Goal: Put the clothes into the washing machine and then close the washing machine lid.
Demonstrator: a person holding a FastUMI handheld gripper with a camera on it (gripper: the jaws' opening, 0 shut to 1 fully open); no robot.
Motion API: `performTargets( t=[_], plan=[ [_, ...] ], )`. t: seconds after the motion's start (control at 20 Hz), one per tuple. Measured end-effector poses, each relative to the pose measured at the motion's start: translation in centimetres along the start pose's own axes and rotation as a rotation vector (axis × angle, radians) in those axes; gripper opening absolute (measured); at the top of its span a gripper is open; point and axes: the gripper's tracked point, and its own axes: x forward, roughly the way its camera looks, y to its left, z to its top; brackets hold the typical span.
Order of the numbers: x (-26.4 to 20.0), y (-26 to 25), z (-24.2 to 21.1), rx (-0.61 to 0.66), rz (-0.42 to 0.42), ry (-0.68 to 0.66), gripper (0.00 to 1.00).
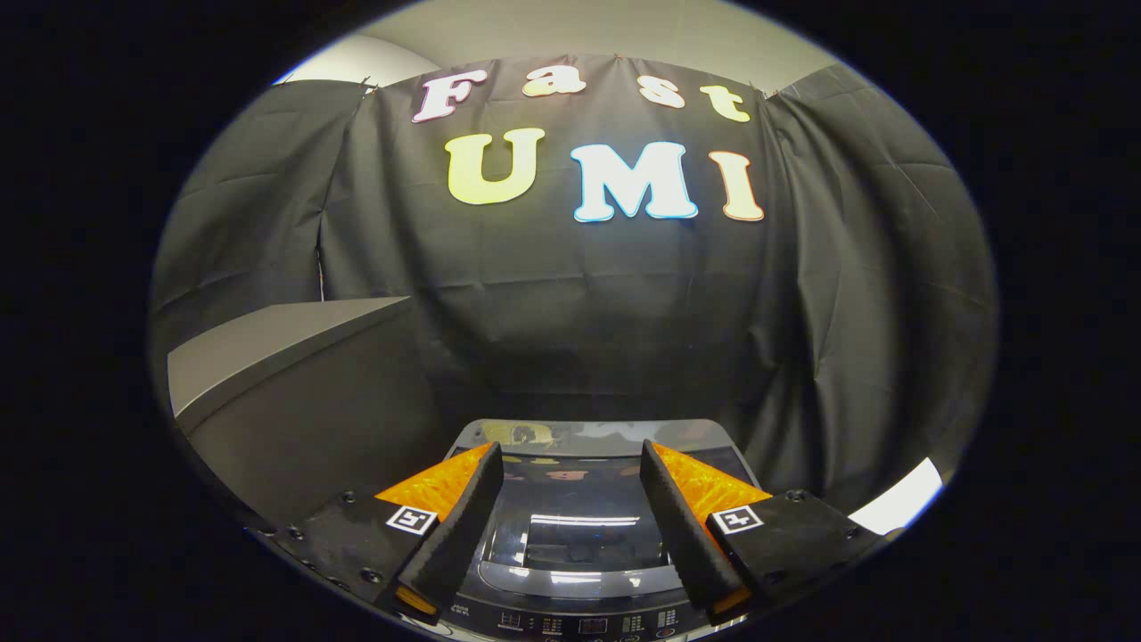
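My gripper (570, 464) is spread wide with nothing between its fingers. Just below and ahead sits the washing machine (575, 615), its glossy lid (579, 526) lying flat and closed. I see no clothes, so I judge them inside already and the task about finished. A grey cabinet (294, 374) stands beyond.

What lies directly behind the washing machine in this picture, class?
Behind the washing machine, black booth cloth hangs to its back edge; what the cloth covers is hidden. A grey counter stands beside it. The hand-held gripper is open above the closed glass lid.
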Motion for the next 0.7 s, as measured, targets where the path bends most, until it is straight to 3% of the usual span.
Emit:
performTargets(
  t=[0.4, 0.7],
  plan=[
    [-0.9, 0.7, 0.6, 0.004, 0.014, -0.043, 0.96],
    [-5.2, 0.7, 3.5, 0.019, 0.000, -0.115, 0.96]
  ],
)
